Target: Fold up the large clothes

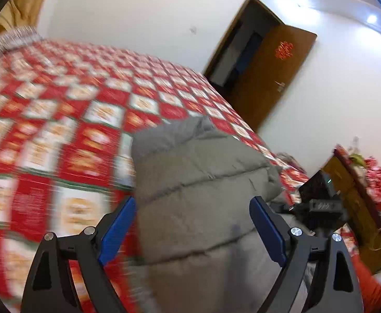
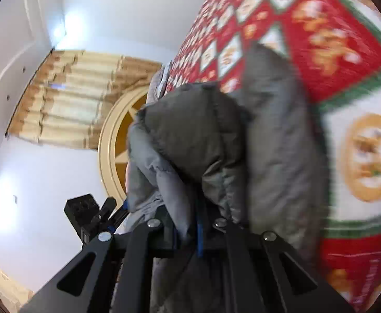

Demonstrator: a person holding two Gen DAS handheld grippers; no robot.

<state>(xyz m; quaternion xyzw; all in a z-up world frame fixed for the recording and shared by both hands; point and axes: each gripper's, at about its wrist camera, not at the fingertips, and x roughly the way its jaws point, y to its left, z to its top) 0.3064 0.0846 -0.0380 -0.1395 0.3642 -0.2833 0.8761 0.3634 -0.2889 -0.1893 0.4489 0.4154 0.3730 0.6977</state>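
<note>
Grippers first. Right gripper [image 2: 188,234]: jaws nearly closed, a wad of grey fabric pinched between the blue pads. So it has hold of the jacket [image 2: 198,140], a grey quilted puffer. From the right wrist view the fabric bunches up right in front of the jaws, darker lining or inner side showing on top, lighter shell hanging beside it. Which part is gripped (hem, sleeve, collar) I can't tell, too bunched and blurred.

Left gripper [image 1: 193,227]: jaws wide apart, nothing between the pads. It hangs above the jacket, not touching as far as I can see. Frame is motion-blurred.

Jacket lies on the bed [image 1: 60,109], near the edge closest to the grippers, on a red and white patterned cover. In the left wrist view it reads as a thick stack, quilted panels doubled over one another, with a corner sticking up at the far end. The right gripper's body shows just past the jacket's right side.

Progress, my read: at least one fold is in, since the bulk looks layered rather than spread flat. Not finished: the bundle is lumpy, edges uneven, one end lifted in the right gripper. Left to do, probably: lay the held part over, square the stack, press flat, release. No other clothes visible on the bed.
</note>
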